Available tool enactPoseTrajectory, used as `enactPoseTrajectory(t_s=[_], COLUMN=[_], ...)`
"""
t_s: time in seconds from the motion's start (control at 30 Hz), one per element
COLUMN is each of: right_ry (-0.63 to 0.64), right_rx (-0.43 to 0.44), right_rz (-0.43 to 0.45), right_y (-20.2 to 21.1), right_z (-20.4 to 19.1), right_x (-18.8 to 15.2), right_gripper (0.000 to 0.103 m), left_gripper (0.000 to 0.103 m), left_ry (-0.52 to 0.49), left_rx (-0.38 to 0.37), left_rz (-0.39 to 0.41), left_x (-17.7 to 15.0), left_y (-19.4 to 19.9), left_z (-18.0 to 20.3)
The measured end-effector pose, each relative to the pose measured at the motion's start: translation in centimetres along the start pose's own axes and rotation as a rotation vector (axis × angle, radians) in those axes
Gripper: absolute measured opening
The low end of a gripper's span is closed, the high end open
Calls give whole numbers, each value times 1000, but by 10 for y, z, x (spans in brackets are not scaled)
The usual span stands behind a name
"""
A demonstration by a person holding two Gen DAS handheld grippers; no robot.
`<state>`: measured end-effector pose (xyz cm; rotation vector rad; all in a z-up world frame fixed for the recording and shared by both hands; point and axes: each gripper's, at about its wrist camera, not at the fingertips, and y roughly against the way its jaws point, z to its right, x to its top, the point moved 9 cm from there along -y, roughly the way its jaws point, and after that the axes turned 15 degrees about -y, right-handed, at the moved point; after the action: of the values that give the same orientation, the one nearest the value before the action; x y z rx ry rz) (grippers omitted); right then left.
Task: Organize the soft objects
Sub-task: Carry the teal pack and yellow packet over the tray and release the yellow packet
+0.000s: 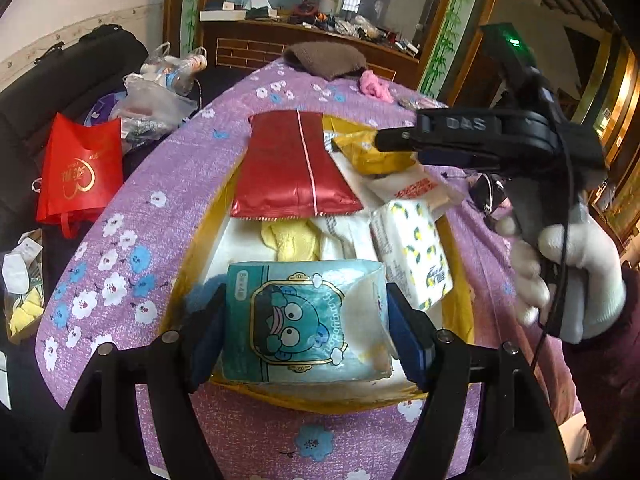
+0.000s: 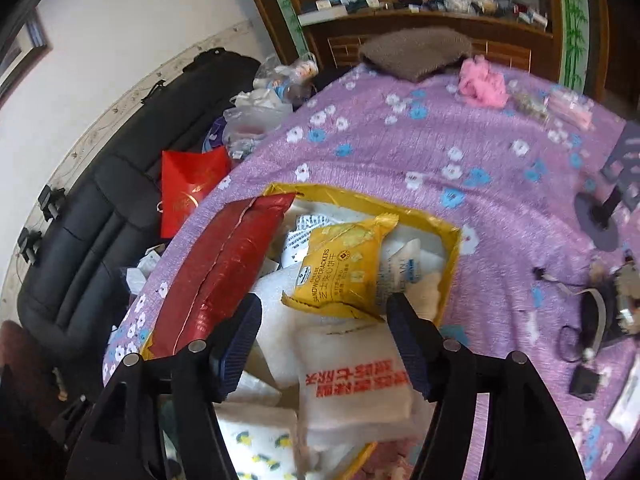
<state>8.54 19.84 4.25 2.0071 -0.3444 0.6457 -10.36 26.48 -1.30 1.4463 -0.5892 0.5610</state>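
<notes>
A yellow-rimmed box [image 1: 460, 304] on the purple flowered cloth holds soft packs. My left gripper [image 1: 306, 320] is shut on a blue cartoon tissue pack [image 1: 304, 320] at the box's near end. Behind it lie a yellow cloth [image 1: 292, 240], a lemon-print tissue pack [image 1: 412, 252] and a long red foil pack [image 1: 292, 168]. My right gripper [image 2: 324, 340] is open and empty above the box [image 2: 452, 248], over a white pack with red print [image 2: 352, 384], just short of a yellow cracker bag [image 2: 344, 268]. The red foil pack [image 2: 224, 268] lies to its left. The right gripper also shows in the left wrist view [image 1: 396, 142].
A brown knitted piece [image 2: 416, 52] and pink fluff [image 2: 480, 80] lie at the cloth's far edge. Cables and small devices [image 2: 600, 320] lie at right. A red bag [image 1: 80, 168], plastic bags [image 1: 156, 96] and a dark sofa [image 2: 100, 240] stand to the left.
</notes>
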Motion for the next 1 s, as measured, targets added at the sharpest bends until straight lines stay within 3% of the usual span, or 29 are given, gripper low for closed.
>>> enactPoseTrajectory(t_s=[0.17, 0.3, 0.53, 0.67, 0.9, 1.0], right_ry=[11, -36, -136, -167, -144, -115], right_rx=[-15, -42, -111, -140, -203, -215], right_rz=[111, 185, 268, 286, 312, 303], right_y=[50, 90, 142, 158, 175, 168], right_z=[16, 52, 117, 132, 131, 123], right_x=[-11, -31, -74, -93, -120, -127], right_gripper=[77, 81, 83, 83, 88, 88], left_gripper=[73, 73, 73, 73, 73, 73], left_ry=[-14, -31, -104, -154, -169, -193], left_rx=[15, 18, 19, 25, 116, 196], left_rz=[35, 97, 105, 109, 82, 68], left_x=[7, 17, 30, 35, 40, 37], left_y=[10, 23, 26, 28, 31, 32], left_z=[8, 17, 59, 88, 107, 104])
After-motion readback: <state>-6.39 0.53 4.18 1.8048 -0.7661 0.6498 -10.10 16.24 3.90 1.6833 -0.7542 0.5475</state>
